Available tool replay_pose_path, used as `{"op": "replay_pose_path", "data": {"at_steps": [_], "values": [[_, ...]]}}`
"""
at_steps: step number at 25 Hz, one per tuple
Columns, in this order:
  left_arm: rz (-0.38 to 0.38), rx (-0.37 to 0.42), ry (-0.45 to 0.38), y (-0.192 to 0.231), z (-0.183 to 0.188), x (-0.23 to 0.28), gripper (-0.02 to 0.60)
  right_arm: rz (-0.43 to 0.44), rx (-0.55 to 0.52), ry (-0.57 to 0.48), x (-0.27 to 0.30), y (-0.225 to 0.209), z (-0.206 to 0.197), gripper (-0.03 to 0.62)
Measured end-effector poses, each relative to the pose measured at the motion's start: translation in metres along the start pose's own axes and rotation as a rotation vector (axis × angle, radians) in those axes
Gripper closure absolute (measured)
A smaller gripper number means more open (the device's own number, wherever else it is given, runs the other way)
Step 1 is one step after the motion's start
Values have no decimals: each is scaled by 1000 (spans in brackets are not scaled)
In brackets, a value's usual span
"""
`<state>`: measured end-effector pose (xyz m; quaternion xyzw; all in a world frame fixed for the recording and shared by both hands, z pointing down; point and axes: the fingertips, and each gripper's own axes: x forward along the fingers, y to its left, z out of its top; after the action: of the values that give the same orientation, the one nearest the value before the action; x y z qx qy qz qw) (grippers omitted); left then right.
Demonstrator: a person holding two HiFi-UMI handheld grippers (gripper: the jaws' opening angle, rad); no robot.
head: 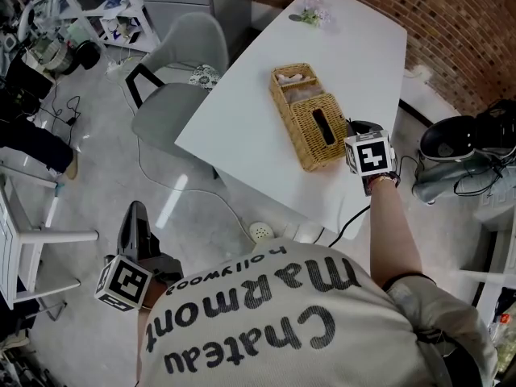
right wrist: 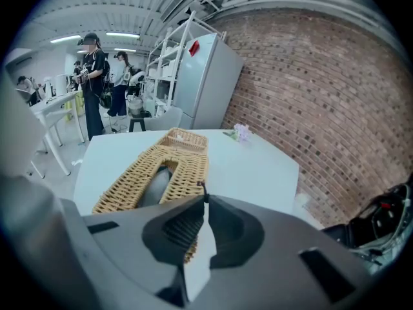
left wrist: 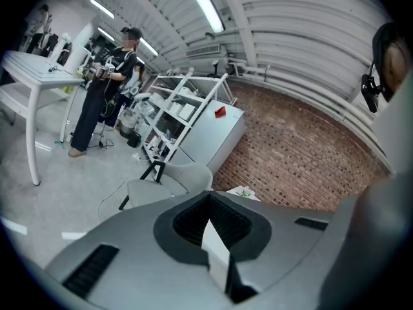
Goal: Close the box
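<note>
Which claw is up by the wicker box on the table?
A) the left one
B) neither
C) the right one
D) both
C: the right claw sits at the near end of the wicker box, while the left claw hangs low over the floor, away from the table.

Beyond the right claw [right wrist: 204, 200], a red brick wall [right wrist: 322, 95] backs the white surface [right wrist: 258, 166]. To the claw's left stand a grey chair [head: 181, 79] and white shelving [right wrist: 169, 57] on pale floor [head: 81, 192]. Strip lights [left wrist: 203, 5] run overhead.
</note>
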<state>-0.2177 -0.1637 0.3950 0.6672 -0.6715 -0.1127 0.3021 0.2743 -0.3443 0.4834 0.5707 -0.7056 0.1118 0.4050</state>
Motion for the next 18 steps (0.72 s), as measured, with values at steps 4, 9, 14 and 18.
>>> {"op": "replay_pose_path", "data": {"at_steps": [4, 9, 14, 18], "values": [[5, -6, 1, 3, 0, -3, 580, -11, -6, 6, 1, 2, -1, 569], [2, -8, 1, 8, 1, -4, 580, -21, -3, 21, 1, 7, -6, 575], [-9, -9, -2, 7, 2, -6, 580, -25, 0, 38, -4, 8, -13, 560], [-22, -9, 1, 7, 2, -8, 580, 15, 66, -9, -19, 19, -5, 563]]}}
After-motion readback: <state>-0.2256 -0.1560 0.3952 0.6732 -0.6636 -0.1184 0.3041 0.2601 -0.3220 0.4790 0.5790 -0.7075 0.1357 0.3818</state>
